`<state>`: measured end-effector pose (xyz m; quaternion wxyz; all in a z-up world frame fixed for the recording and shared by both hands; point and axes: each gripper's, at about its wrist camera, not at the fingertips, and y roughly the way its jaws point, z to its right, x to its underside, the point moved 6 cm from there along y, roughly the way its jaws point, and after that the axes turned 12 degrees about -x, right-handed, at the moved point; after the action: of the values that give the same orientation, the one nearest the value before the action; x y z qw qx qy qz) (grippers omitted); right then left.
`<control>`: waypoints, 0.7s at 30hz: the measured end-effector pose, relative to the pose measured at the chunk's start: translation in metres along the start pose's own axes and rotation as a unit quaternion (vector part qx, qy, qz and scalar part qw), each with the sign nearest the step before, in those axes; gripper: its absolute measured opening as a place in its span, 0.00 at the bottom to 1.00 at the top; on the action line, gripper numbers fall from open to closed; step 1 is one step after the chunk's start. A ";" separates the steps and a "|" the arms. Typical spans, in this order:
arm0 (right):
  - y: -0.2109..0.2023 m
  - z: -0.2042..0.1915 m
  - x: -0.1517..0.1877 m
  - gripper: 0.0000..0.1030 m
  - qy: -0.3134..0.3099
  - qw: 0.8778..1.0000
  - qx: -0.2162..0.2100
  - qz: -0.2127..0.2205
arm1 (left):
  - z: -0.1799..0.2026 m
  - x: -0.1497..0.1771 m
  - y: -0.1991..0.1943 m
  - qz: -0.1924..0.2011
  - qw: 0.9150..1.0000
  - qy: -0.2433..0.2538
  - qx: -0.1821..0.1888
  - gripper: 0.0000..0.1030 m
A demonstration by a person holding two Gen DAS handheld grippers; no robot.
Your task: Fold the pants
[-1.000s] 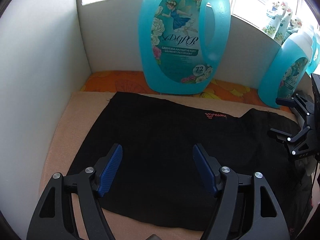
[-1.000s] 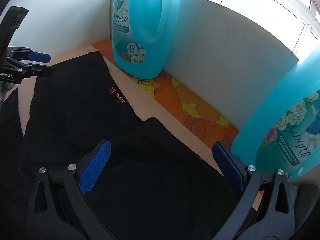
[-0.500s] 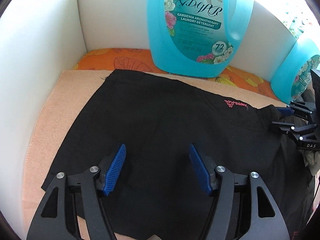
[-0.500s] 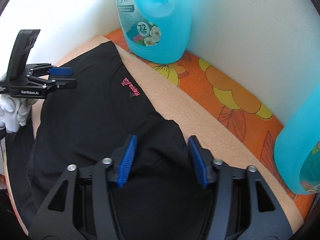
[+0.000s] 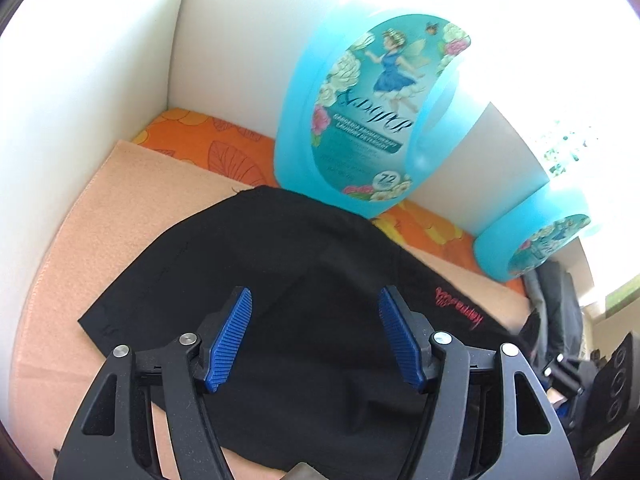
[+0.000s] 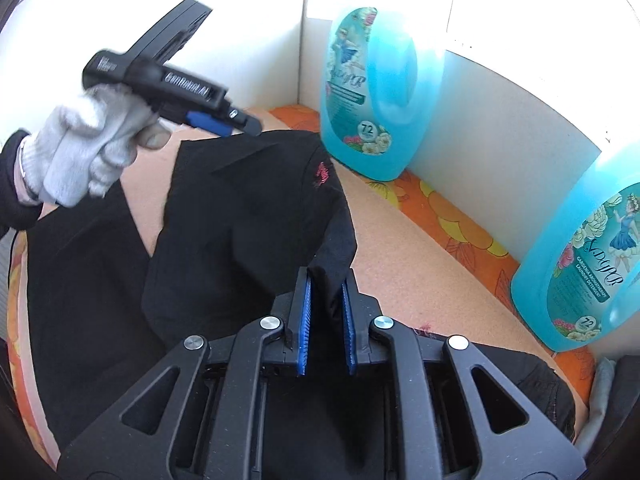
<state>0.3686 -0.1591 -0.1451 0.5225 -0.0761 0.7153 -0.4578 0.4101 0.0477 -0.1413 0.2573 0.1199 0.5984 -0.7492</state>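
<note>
Black pants (image 5: 288,280) with a small red logo (image 5: 460,308) lie on a peach mat (image 5: 100,216). In the right wrist view the pants (image 6: 240,220) are partly lifted. My right gripper (image 6: 325,300) is shut on a bunched fold of the black cloth and holds it above the mat. My left gripper (image 5: 314,320) is open and empty, raised above the pants. It also shows in the right wrist view (image 6: 236,124), held by a white-gloved hand (image 6: 84,156) over the far edge of the pants.
Two blue detergent bottles (image 5: 372,116) (image 5: 536,240) stand on an orange flowered cloth (image 5: 224,152) along white walls (image 5: 80,60). In the right wrist view the bottles (image 6: 372,92) (image 6: 584,272) stand to the right of the pants. A grey cloth (image 6: 600,396) lies at the far right.
My right gripper closed on the pants' cloth and lifted it. My left gripper rose and tilted, staying open. The pants shifted with a fold pulled up.
</note>
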 end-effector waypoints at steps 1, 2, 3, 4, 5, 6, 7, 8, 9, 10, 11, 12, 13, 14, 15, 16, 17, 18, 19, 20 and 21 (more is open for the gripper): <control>-0.002 -0.010 0.004 0.14 -0.007 1.000 -0.001 -0.002 | 0.006 0.000 -0.004 0.001 1.000 0.004 0.003 0.64; -0.002 -0.019 0.007 0.14 -0.016 1.000 0.000 -0.004 | 0.014 -0.002 -0.009 -0.001 1.000 0.012 0.007 0.64; -0.002 -0.030 0.011 0.14 -0.029 1.000 0.005 -0.008 | 0.022 0.001 -0.012 -0.004 1.000 0.018 0.010 0.65; -0.001 -0.040 0.015 0.14 -0.044 0.999 0.012 -0.011 | 0.030 0.003 -0.014 -0.009 1.000 0.023 0.015 0.67; 0.001 -0.049 0.018 0.14 -0.058 0.998 0.019 -0.016 | 0.038 0.005 -0.015 -0.015 0.999 0.029 0.021 0.68; 0.005 -0.058 0.022 0.13 -0.070 0.997 0.022 -0.020 | 0.047 0.010 -0.017 -0.021 0.999 0.034 0.025 0.68; 0.008 -0.065 0.026 0.13 -0.078 0.996 0.022 -0.026 | 0.055 0.014 -0.017 -0.026 0.998 0.041 0.027 0.68; 0.011 -0.071 0.029 0.13 -0.083 0.996 0.024 -0.031 | 0.063 0.019 -0.018 -0.031 0.998 0.049 0.025 0.68; 0.013 -0.075 0.033 0.13 -0.086 0.995 0.027 -0.034 | 0.072 0.023 -0.017 -0.033 0.997 0.061 0.022 0.68; 0.016 -0.079 0.036 0.13 -0.090 0.995 0.030 -0.035 | 0.079 0.025 -0.018 -0.035 0.996 0.075 0.016 0.70; 0.016 -0.081 0.038 0.13 -0.092 0.995 0.033 -0.034 | 0.084 0.029 -0.016 -0.039 0.995 0.088 0.000 0.70; 0.015 -0.082 0.039 0.13 -0.090 0.995 0.035 -0.032 | 0.086 0.034 -0.012 -0.046 0.995 0.093 -0.009 0.70; 0.013 -0.083 0.039 0.13 -0.088 0.995 0.036 -0.028 | 0.085 0.038 -0.009 -0.055 0.994 0.094 -0.012 0.71; 0.010 -0.083 0.039 0.13 -0.086 0.995 0.036 -0.023 | 0.080 0.044 -0.006 -0.065 0.994 0.088 -0.019 0.70; 0.008 -0.083 0.039 0.13 -0.085 0.996 0.036 -0.021 | 0.077 0.047 -0.002 -0.072 0.994 0.078 -0.019 0.68; 0.007 -0.082 0.039 0.13 -0.086 0.995 0.038 -0.019 | 0.072 0.050 0.003 -0.075 0.995 0.068 -0.017 0.64; 0.006 -0.083 0.040 0.13 -0.087 0.995 0.039 -0.019 | 0.068 0.053 0.004 -0.074 0.995 0.058 -0.013 0.47; 0.005 -0.083 0.041 0.13 -0.087 0.995 0.040 -0.018 | 0.064 0.055 0.006 -0.075 0.996 0.051 -0.012 0.38; 0.004 -0.082 0.041 0.13 -0.084 0.995 0.040 -0.017 | 0.062 0.058 0.007 -0.074 0.996 0.048 -0.010 0.28; 0.003 -0.081 0.042 0.13 -0.080 0.996 0.038 -0.015 | 0.062 0.060 0.006 -0.069 0.997 0.045 -0.005 0.20; 0.002 -0.083 0.043 0.13 -0.074 0.997 0.034 -0.012 | 0.061 0.062 0.004 -0.062 0.997 0.045 -0.001 0.16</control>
<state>0.2824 -0.1354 -0.1723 0.5707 -0.1006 0.6574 -0.4817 0.3679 -0.0265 -0.1598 0.1837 0.1162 0.6165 -0.7568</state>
